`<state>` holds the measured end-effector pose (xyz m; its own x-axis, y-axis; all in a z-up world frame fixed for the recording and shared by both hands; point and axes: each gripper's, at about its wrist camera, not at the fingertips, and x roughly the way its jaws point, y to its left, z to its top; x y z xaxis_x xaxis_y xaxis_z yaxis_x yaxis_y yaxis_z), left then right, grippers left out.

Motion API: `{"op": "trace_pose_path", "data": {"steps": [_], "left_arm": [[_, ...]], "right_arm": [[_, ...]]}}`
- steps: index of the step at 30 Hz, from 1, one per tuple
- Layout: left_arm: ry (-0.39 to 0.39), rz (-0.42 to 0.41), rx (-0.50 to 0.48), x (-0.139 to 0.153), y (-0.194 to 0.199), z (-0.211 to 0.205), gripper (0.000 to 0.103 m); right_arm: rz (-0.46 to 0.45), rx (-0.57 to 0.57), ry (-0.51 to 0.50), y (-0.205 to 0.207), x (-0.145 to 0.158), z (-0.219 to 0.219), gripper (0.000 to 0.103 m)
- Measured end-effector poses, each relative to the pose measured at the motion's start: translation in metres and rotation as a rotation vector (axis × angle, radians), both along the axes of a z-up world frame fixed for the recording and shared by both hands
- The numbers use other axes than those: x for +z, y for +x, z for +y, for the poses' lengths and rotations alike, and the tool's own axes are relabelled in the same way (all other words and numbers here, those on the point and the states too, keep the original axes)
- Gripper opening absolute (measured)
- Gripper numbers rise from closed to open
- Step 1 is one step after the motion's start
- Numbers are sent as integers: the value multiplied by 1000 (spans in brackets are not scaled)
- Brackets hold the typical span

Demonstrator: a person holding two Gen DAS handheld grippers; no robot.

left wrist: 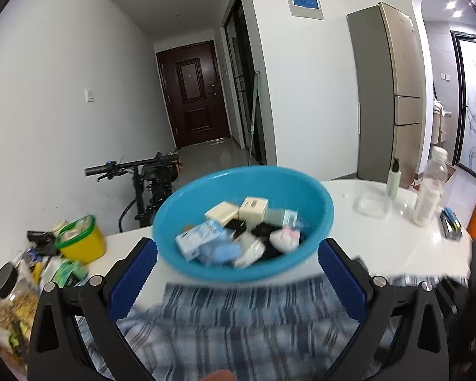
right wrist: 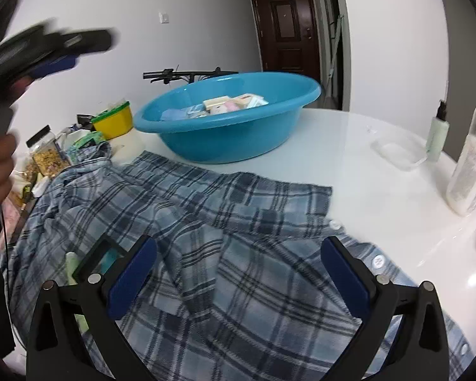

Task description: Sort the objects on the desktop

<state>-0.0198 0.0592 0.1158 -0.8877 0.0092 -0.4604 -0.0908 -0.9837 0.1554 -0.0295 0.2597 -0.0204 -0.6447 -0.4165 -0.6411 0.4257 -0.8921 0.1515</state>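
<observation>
1. Plaid shirt (right wrist: 225, 254): spread over the worktop's (right wrist: 365, 171) near edge; blurred in the left wrist view, its near part cut off.
2. Blue basin (left wrist: 242, 222): on the worktop behind the shirt, holding small boxes (left wrist: 238, 211) and packets; contents smeared, hard to identify.
3. Dark flat item (right wrist: 95, 260): half hidden behind the right claw's finger.
4. Left claw (left wrist: 238, 273): jaws wide apart, empty, raised before the basin.
5. Right claw (right wrist: 238, 273): jaws wide apart, empty, low over the shirt.

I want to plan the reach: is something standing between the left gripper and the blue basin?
Nothing visible blocks it. The left gripper is open and raised above the plaid shirt, facing the blue basin directly.
</observation>
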Motion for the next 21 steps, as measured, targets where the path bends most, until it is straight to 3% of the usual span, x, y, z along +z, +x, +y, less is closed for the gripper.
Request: {"op": "trace_pose_path", "data": {"steps": [5,8,11,14,21], "left_arm": [[30,-38,45,-24,44,-30,103],[80,-87,80,-60,65,-48,103],[97,-157,101,-100,68,-61,103],[113,-190,151,-121,66,-72,103],[123,-170,155,-127,70,-80,103]], "right_arm": [[16,24,17,7,-1,-7,103],[26,35,14,10,-1,-9,103],[65,37,23,11,-2,-10,103],[69,56,35,10,-7,-14,103],[47,58,35,7,-12,-15,103]]}}
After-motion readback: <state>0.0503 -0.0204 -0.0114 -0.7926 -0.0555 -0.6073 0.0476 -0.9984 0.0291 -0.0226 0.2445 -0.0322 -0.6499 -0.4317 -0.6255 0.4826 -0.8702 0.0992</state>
